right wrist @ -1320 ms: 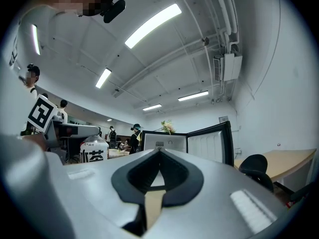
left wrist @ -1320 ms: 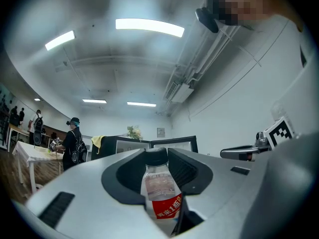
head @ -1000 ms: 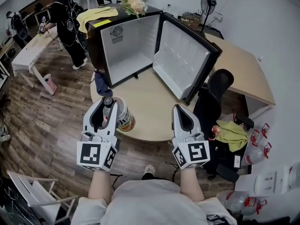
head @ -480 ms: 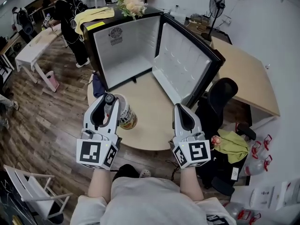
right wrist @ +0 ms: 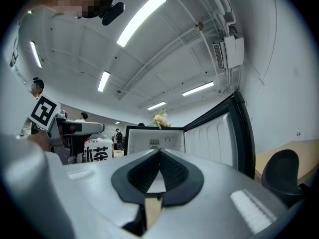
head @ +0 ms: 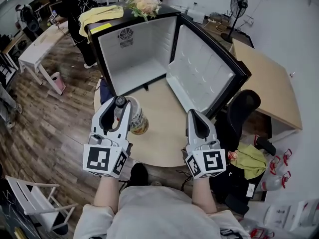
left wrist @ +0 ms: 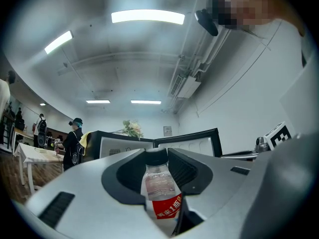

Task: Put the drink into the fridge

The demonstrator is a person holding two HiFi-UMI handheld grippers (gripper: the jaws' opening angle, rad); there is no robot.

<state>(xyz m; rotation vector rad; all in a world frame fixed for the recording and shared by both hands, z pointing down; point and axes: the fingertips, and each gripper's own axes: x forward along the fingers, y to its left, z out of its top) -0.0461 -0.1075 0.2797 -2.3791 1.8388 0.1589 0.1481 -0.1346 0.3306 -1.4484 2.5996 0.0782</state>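
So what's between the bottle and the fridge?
Just bare table between the bottle and the open fridge; the head view shows it.

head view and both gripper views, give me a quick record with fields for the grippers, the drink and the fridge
left gripper: shut on the drink bottle, which stands upright between its jaws
right gripper: shut, nothing between its jaws
drink bottle: dark cap, red on its label, not yet in the fridge
fridge: open, nothing visible inside
fridge door: swung wide to the right
on top of fridge: flowers, yellow cloth
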